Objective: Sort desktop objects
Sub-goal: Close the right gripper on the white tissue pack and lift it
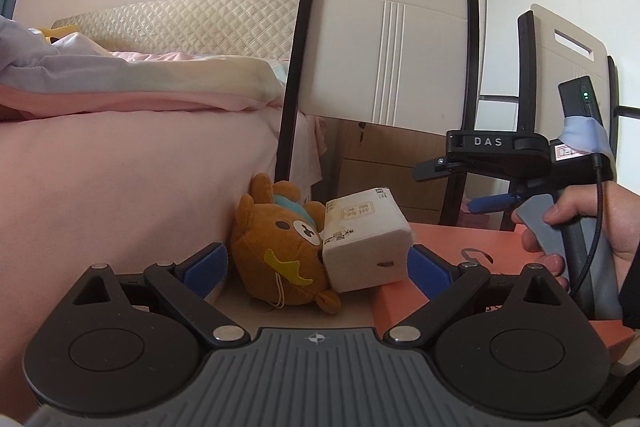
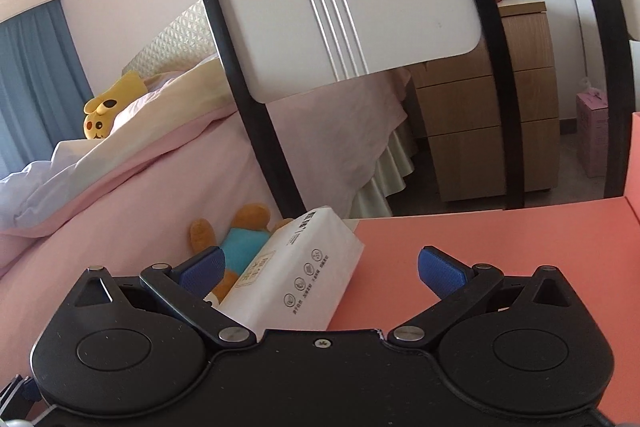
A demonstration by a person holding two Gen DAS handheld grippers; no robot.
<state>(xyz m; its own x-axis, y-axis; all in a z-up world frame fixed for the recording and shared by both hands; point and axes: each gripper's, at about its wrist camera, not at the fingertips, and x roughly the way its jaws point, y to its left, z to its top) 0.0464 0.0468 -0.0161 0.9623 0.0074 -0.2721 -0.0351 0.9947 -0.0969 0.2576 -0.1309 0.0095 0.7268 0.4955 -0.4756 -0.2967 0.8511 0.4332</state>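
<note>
Blue pads of our left tool stand spread wide with nothing between them, framing the white tissue pack and the brown plush bear that lie touching each other at the left edge of the orange bench, beside the pink bed. Our right tool is likewise spread and empty, with the tissue pack low between its jaws (the bear lies beyond it). We judge the step to be the approach to a first pick; next we must advance one tool squarely over the pack and close across its narrow sides without pushing the bear off the bench edge.
</note>
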